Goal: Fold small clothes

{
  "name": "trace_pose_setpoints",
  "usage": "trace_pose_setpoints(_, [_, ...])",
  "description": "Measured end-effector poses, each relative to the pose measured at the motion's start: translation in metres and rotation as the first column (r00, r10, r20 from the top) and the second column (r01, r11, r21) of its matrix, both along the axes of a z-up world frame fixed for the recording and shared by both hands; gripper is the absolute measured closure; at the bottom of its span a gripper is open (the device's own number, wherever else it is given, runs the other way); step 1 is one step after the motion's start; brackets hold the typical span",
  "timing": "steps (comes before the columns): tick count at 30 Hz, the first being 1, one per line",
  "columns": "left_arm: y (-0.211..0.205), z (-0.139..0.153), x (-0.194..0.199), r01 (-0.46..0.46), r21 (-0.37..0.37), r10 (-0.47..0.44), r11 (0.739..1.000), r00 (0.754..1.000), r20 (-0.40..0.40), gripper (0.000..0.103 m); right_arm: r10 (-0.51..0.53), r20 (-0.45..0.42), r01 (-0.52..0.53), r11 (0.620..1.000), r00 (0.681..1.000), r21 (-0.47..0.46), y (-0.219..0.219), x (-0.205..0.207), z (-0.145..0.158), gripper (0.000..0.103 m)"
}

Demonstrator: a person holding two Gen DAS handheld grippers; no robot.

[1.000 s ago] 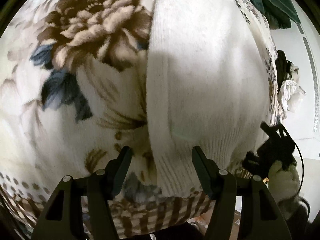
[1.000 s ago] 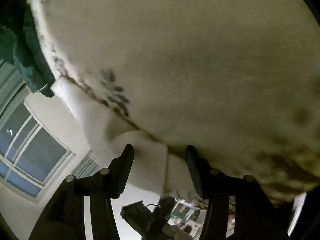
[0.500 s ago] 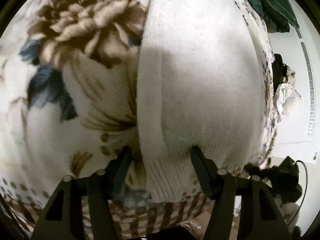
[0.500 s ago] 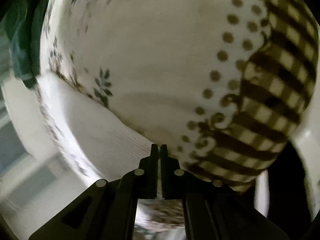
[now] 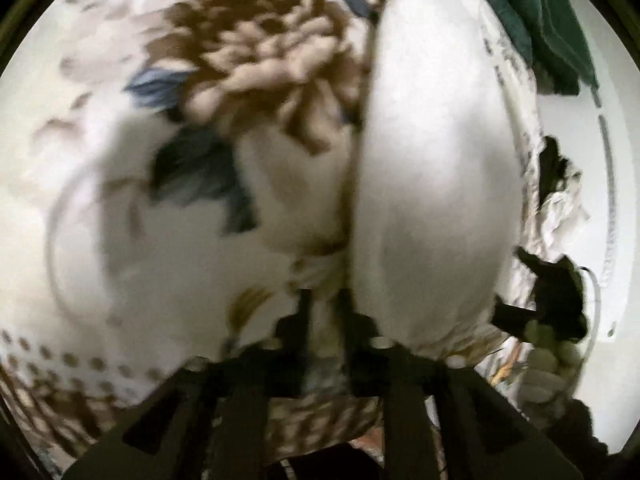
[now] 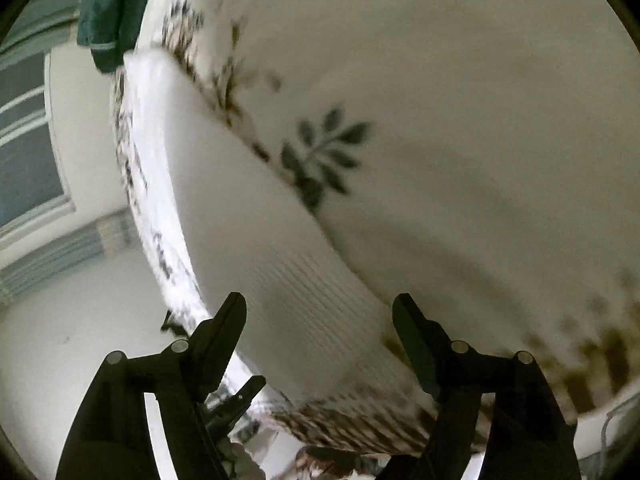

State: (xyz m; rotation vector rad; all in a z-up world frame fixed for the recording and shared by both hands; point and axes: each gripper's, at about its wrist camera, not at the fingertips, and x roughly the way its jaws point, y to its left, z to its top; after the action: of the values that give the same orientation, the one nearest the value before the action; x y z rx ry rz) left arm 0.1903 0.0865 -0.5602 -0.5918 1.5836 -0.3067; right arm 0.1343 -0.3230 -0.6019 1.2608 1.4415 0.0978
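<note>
A white knit garment (image 5: 432,168) lies flat on a floral blanket (image 5: 248,60), its ribbed hem towards me. My left gripper (image 5: 325,312) sits at the hem's left corner. Its jaws stand narrow and are opening slightly, with a strip of pale cloth still pinched between them; the picture is blurred. In the right wrist view the same garment (image 6: 248,240) runs down to its ribbed hem. My right gripper (image 6: 320,312) hovers just over that hem with its jaws opening wide, and the pads touch nothing. The right gripper (image 5: 548,292) also shows, in a gloved hand, past the garment's right side.
A dark green cloth (image 5: 540,20) lies at the blanket's far corner, also seen as the green cloth (image 6: 104,12). A heap of crumpled clothes (image 5: 564,204) sits beyond the bed's right edge. A window (image 6: 24,152) and white walls lie off to the left.
The left jaws closed from wide apart to a narrow pinch at the hem's left corner. The right jaws went from shut to wide open, and that gripper rolled and lifted.
</note>
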Motion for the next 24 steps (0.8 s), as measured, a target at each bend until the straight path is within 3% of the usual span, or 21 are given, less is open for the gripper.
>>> trace_pose_setpoints(1, [-0.005,0.000,0.002,-0.001,-0.013,0.002,1.000,1.000,0.008,0.050,-0.001,-0.010,0.001,1.000,1.000,-0.003,0.005,0.004,-0.003,0.054])
trace_pose_setpoints(2, [-0.013,0.001,0.005,-0.004,-0.025,0.005,1.000,1.000,0.027,0.046,-0.033,-0.036,0.033,0.999,0.999,-0.006,0.007,0.001,-0.005,0.091])
trace_pose_setpoints(6, [-0.033,-0.011,0.012,0.007,-0.041,-0.006,0.999,1.000,0.019,0.046,-0.053,-0.052,0.052,0.998,0.997,-0.026,0.008,-0.021,0.007,0.085])
trace_pose_setpoints(8, [-0.039,-0.017,0.008,0.014,-0.041,-0.013,0.999,1.000,0.017,0.046,-0.128,-0.109,0.129,0.992,0.986,0.001,-0.002,-0.036,0.003,0.057])
trace_pose_setpoints(10, [-0.044,-0.015,0.005,0.026,-0.016,-0.025,1.000,0.999,0.045,0.049,-0.215,-0.147,0.216,0.976,0.966,-0.009,-0.011,-0.051,0.000,0.048])
trace_pose_setpoints(12, [-0.048,-0.012,0.001,0.055,0.033,-0.058,0.998,0.996,0.071,0.086,-0.220,-0.162,0.224,0.974,0.962,0.012,-0.009,-0.054,-0.007,0.048])
trace_pose_setpoints(13, [-0.049,-0.011,0.000,0.065,0.043,-0.068,0.997,0.995,0.073,0.094,-0.212,-0.168,0.221,0.975,0.963,0.034,-0.005,-0.053,-0.010,0.048])
trace_pose_setpoints(14, [-0.049,-0.007,0.000,0.064,0.057,-0.069,0.996,0.994,0.087,0.094,-0.209,-0.161,0.218,0.975,0.965,0.039,0.001,-0.050,-0.010,0.058])
trace_pose_setpoints(16, [-0.046,-0.001,0.000,0.060,0.056,-0.066,0.997,0.992,0.106,0.095,-0.189,-0.143,0.188,0.982,0.972,-0.017,0.008,-0.051,-0.003,0.096])
trace_pose_setpoints(20, [-0.026,0.020,-0.005,0.047,0.055,-0.055,0.997,0.989,0.137,0.095,-0.152,-0.135,0.126,0.975,0.979,-0.183,0.015,-0.054,0.030,0.098])
trace_pose_setpoints(24, [-0.022,0.029,-0.006,0.074,0.046,-0.080,0.996,0.985,0.151,0.095,-0.063,-0.188,0.003,0.952,0.980,-0.305,0.022,-0.071,0.057,0.100])
